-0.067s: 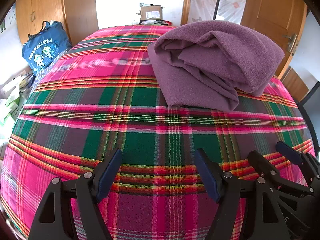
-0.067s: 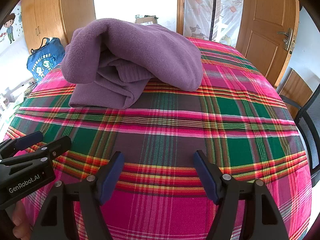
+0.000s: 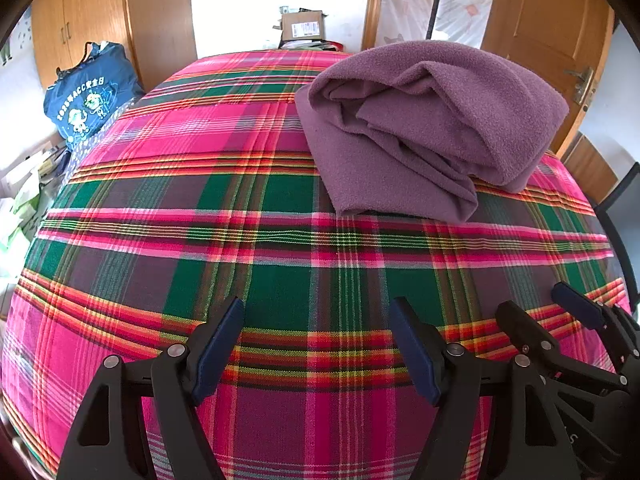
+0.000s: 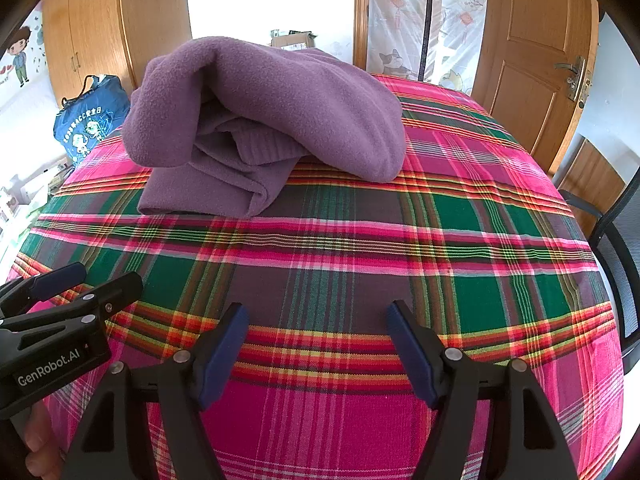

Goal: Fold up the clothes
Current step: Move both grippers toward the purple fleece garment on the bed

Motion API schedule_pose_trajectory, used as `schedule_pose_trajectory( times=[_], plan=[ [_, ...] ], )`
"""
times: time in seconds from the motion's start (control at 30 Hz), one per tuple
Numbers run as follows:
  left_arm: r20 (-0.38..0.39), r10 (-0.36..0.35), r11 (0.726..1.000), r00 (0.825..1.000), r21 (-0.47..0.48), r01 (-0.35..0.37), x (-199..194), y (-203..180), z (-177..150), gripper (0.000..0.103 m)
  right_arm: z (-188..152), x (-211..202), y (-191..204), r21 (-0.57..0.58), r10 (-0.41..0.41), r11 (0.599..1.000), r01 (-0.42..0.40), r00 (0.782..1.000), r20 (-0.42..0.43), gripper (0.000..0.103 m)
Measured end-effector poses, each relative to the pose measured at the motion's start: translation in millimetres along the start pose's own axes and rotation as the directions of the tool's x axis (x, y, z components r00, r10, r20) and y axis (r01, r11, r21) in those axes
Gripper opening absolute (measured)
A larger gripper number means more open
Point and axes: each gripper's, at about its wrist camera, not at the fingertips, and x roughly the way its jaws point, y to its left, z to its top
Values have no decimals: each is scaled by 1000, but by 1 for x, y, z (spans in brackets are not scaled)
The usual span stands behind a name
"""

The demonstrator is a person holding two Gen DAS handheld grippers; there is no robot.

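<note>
Plaid bedspread [image 3: 248, 184], crumpled purple fleece [image 4: 280, 120], "GenRobot.AI" left gripper [image 4: 60, 284], right gripper [image 4: 316, 344], fingers wide, empty.

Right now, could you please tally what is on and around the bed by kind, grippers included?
Purple fleece garments: 1
Plaid bedcovers: 1
Grippers, both open: 2 (left gripper, right gripper)
Blue bags: 1
Cardboard boxes: 1
Black chairs: 1
Total: 7
</note>
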Motion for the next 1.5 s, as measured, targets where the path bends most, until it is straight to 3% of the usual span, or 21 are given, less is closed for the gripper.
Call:
schedule_pose_trajectory(
  times=[0.23,0.6,0.73,0.87,0.9,0.93,1.03,1.3,1.5],
  plan=[
    [-6,-4,1000,1000,10,4,0,-1,1,76,0,0,-1,0,3,1000,-3,1000,0,73],
    [-3,-117,991,993,-64,117,-2,20,4,76,2,7,2,-50,42,998,-42,999,-15,87],
    [-2,-136,991,991,4,136,-6,12,7,76,2,8,0,-51,48,998,-48,999,-14,87],
    [56,-200,975,978,110,193,-23,-5,16,76,4,6,-6,-26,67,997,-67,998,1,78],
    [73,-202,973,977,129,192,-27,-7,19,76,4,5,-9,-18,84,996,-84,996,7,69],
    [91,-203,971,975,147,189,-31,-9,22,76,6,4,-12,-8,106,994,-106,994,10,60],
    [126,-178,967,976,204,150,-39,-20,29,76,11,-1,-22,6,132,991,-133,991,31,47],
    [203,-68,960,977,279,9,-55,-42,44,76,33,-11,-44,-32,83,996,-80,989,120,47],
    [281,-59,912,958,406,-63,-69,-71,40,76,46,-3,-40,-107,86,992,-70,985,150,47]
  ],
)
